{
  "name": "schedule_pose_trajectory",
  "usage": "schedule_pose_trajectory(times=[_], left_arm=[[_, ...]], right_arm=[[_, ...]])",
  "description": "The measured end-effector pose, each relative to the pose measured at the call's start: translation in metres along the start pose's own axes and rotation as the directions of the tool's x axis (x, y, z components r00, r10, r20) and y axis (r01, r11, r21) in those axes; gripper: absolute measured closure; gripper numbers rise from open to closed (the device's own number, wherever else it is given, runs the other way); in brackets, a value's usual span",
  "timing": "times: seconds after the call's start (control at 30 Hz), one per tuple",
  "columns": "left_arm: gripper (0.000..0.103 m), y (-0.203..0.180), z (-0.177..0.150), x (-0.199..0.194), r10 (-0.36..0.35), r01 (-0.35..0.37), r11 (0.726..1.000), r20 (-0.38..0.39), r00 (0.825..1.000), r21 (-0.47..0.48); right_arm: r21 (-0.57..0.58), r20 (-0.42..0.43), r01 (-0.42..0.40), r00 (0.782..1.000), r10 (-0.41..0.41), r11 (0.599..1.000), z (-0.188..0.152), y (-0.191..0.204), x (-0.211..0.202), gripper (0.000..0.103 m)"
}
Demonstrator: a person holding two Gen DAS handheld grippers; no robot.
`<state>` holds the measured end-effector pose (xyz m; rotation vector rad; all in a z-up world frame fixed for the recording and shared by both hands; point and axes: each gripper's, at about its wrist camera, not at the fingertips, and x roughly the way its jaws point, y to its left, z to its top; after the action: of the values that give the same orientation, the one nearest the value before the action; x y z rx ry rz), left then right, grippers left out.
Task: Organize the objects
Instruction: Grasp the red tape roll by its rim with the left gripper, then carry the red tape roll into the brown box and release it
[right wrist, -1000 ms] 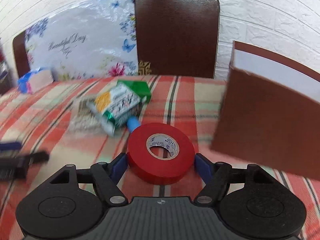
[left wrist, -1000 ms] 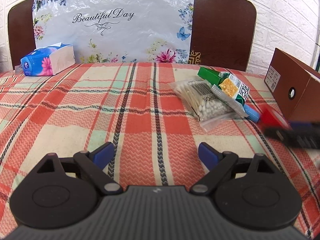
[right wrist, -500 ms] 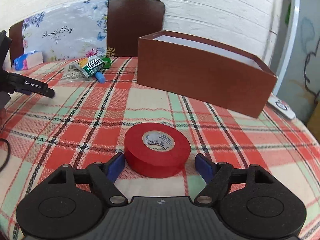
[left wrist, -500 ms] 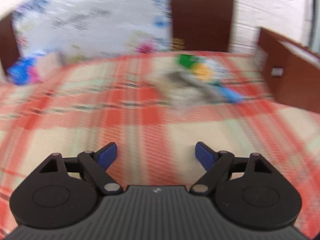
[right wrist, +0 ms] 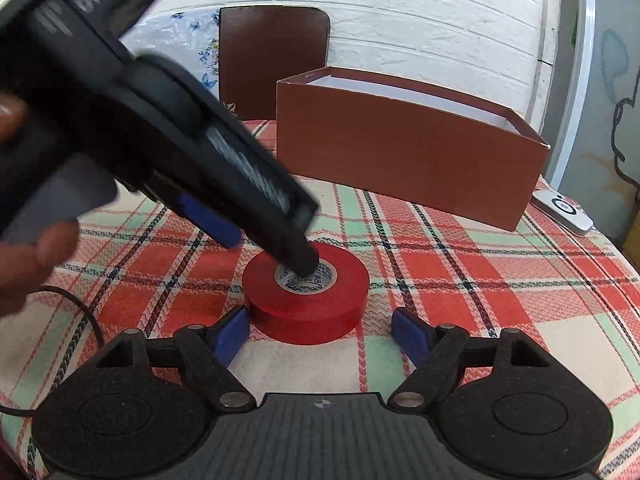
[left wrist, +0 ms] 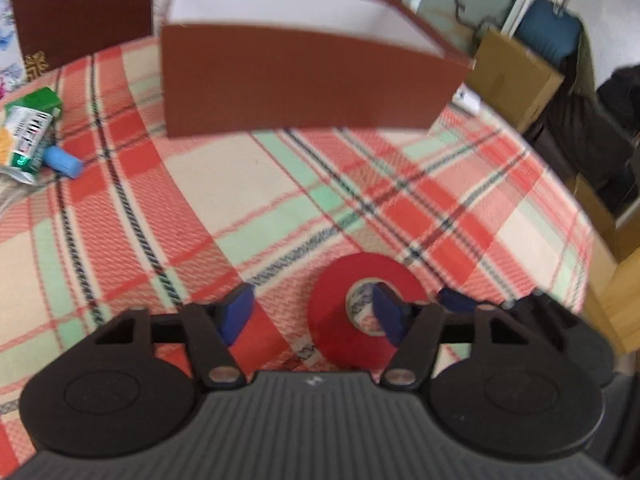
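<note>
We saw the red tape roll (right wrist: pixel 306 304) lying flat on the plaid tablecloth (right wrist: pixel 480 280), in front of the brown box (right wrist: pixel 408 160). Our right gripper (right wrist: pixel 320 334) sat just short of the roll, its fingers spread wide on either side, gripping nothing. Our left gripper (left wrist: pixel 312 314) reached in over the roll, fingers apart, one blue pad (left wrist: pixel 386 314) down in the roll's core. A green packet (left wrist: pixel 28 136) lay left of the box, well apart from the roll.
</note>
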<state>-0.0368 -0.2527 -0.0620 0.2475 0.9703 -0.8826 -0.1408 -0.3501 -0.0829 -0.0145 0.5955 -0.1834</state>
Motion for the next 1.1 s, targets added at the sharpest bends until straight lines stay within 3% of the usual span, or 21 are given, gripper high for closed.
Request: schedule_pose_trajectory(times=[0.1,0.13,0.37,0.67,0.97,1.03,1.1], left_arm=[[0.058,-0.006,-0.004,0.004,0.025,-0.025,0.999,0.016,1.0,0.04],[0.073,-0.007,-0.003,0.003,0.002,-0.002,0.999,0.011,1.0,0.034],[0.073,-0.011,0.033,-0.018,0.018,-0.019,1.0,0.063,0.998,0.01],[0.073,-0.031,0.139,-0.035,0.033,-0.056,0.995,0.256,0.966,0.083],[0.072,-0.029,0.21,0.036,0.048,-0.071,0.994,0.263,0.964,0.079],[0.07,-0.027,0.217,0.052,0.081,-0.103,0.992,0.266,0.961,0.071],[0.07,-0.024,0.219,0.061,0.106,-0.128,0.989,0.263,0.959,0.068]], right_arm=[[-0.008,-0.004,-0.033,0.999,0.033,0.999,0.002,0.0,0.004,0.031],[-0.01,0.0,-0.061,0.998,0.061,0.998,0.003,0.0,0.004,0.036],[-0.002,0.117,-0.054,0.992,0.054,0.999,0.024,-0.01,-0.001,0.037],[0.017,0.321,0.051,0.946,-0.053,0.999,0.099,-0.059,0.022,0.036],[0.051,0.284,0.11,0.951,-0.12,0.993,0.132,-0.105,0.099,0.037],[0.073,0.3,0.109,0.946,-0.126,0.991,0.136,-0.113,0.11,0.026],[0.086,0.272,0.147,0.948,-0.165,0.985,0.139,-0.115,0.116,0.028]])
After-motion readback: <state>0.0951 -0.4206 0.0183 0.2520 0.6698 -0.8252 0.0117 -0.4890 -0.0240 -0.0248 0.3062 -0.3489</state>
